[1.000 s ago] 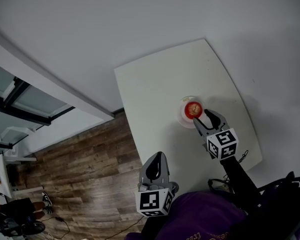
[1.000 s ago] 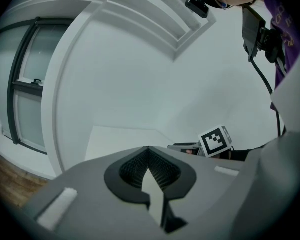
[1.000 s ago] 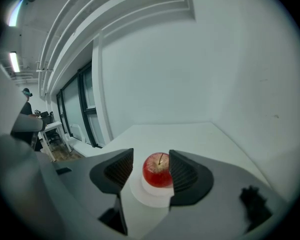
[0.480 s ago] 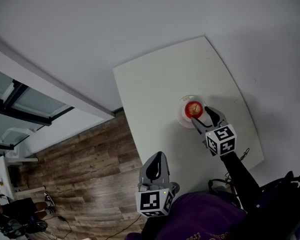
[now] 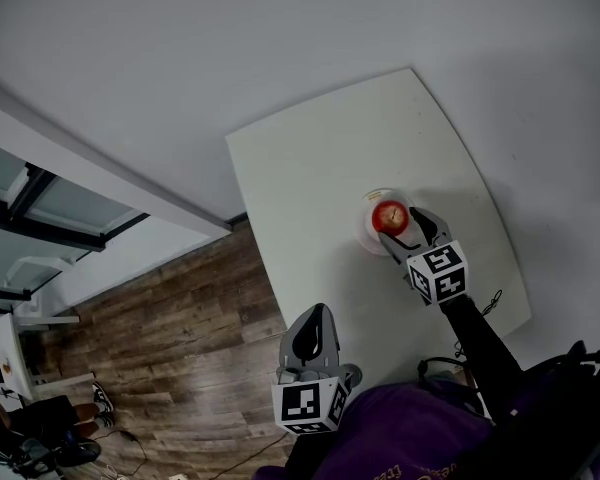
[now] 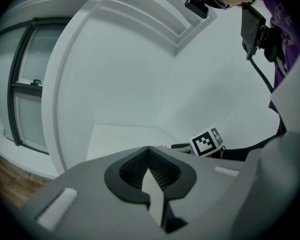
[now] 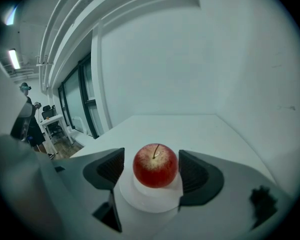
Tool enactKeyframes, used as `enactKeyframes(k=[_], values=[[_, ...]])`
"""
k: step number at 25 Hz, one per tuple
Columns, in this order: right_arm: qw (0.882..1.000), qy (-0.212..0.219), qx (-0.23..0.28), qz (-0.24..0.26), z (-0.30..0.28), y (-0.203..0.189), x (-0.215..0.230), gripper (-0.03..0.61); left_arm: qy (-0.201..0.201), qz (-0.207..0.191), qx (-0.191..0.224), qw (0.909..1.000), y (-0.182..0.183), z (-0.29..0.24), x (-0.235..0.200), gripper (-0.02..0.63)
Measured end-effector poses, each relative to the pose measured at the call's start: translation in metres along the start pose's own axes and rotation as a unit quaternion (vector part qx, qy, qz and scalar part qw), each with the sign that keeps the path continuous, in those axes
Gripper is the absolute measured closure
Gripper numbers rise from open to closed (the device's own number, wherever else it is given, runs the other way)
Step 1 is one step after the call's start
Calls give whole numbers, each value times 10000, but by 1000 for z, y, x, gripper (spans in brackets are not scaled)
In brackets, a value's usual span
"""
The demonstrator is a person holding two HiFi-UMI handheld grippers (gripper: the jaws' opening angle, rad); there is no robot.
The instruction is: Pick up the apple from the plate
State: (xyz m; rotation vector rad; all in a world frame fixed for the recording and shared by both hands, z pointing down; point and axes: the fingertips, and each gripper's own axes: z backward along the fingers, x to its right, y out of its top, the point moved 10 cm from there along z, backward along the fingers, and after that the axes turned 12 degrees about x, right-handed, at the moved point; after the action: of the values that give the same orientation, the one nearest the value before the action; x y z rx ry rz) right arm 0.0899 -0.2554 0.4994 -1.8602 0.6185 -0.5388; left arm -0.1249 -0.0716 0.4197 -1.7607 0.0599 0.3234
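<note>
Apple [image 7: 155,165] on plate [image 7: 150,203], straddled but not yet pressed by the opening right claw [image 7: 152,173], left claw [image 6: 149,171] clenched empty; if closed off-centre, the apple may be rolled off.

1. At 6 o'clock I see my grey plastic left gripper [image 6: 149,153], its black ribbed pads closed flat against each other.
2. Just past its tips, towards 10 o'clock, lies a flat white table top [image 6: 117,135].
3. At 4 o'clock stands a white cube with black square markers [image 6: 207,142].
4. A dark-framed window [image 6: 25,84] fills 9 o'clock, and a person's purple garment [image 6: 284,16] shows at 2 o'clock.
</note>
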Motion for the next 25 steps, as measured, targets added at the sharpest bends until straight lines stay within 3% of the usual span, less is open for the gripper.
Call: enactKeyframes(k=[25], values=[[9990,-104,-388,177,-18,-4,1,230,32,8,-79,10000,3,1,-3,609]])
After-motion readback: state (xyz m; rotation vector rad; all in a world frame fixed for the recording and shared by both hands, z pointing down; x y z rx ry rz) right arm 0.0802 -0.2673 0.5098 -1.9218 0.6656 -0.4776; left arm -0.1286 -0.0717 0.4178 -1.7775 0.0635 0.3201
